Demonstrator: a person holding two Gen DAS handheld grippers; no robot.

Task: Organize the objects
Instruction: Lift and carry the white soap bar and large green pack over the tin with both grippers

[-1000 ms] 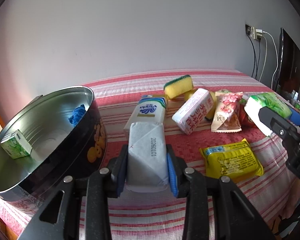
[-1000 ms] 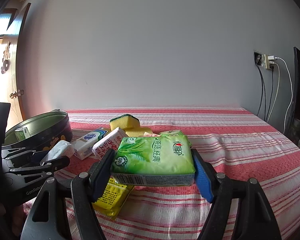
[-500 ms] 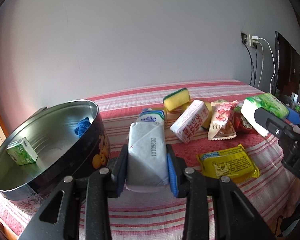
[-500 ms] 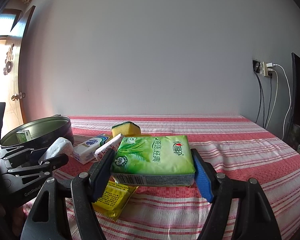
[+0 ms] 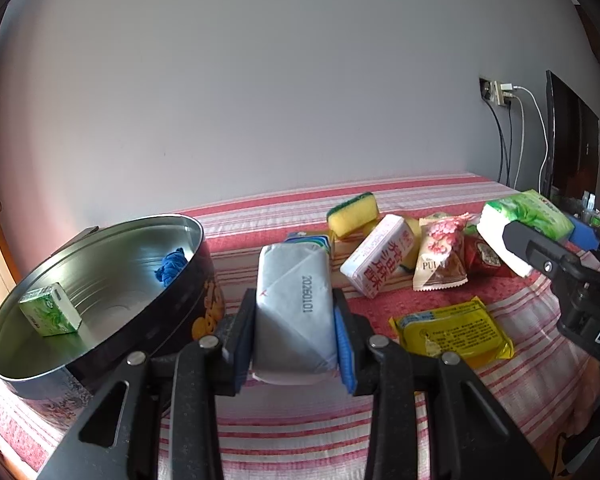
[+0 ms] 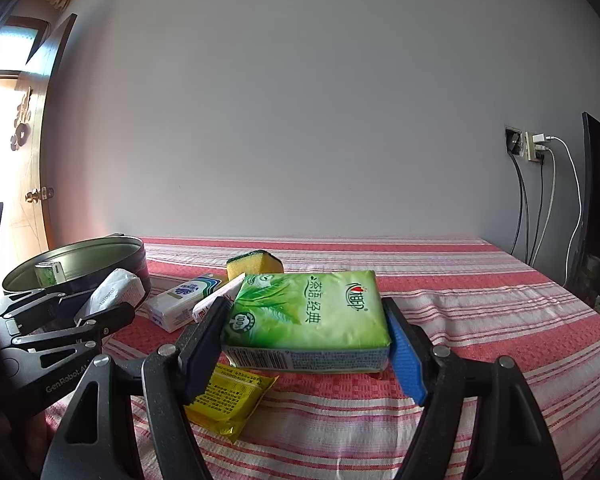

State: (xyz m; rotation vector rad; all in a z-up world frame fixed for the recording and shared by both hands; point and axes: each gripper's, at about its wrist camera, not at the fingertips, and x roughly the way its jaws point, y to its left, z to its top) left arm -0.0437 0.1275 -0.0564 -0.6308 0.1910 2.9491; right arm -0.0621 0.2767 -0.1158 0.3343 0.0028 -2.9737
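My left gripper [image 5: 294, 320] is shut on a white tissue pack [image 5: 294, 308], held above the striped tablecloth just right of a round metal tin [image 5: 100, 280]. The tin holds a small green box [image 5: 50, 314] and a blue item [image 5: 172, 266]. My right gripper [image 6: 306, 336] is shut on a green tissue pack [image 6: 308, 312], held above the table at the right; it also shows in the left wrist view [image 5: 528, 216]. The left gripper shows in the right wrist view [image 6: 96, 312].
On the red striped tablecloth [image 5: 420, 192] lie a yellow-green sponge [image 5: 352, 214], a white and red pack [image 5: 380, 262], a floral snack bag [image 5: 440, 260], a yellow packet [image 5: 452, 330] and a blue-white tissue pack [image 6: 184, 300]. Wall sockets with cables [image 6: 534, 148] and a dark screen [image 5: 572, 148] stand at the right.
Both grippers have risen a little with their packs; the table and the tin sit lower in both views. Neither grip has changed.
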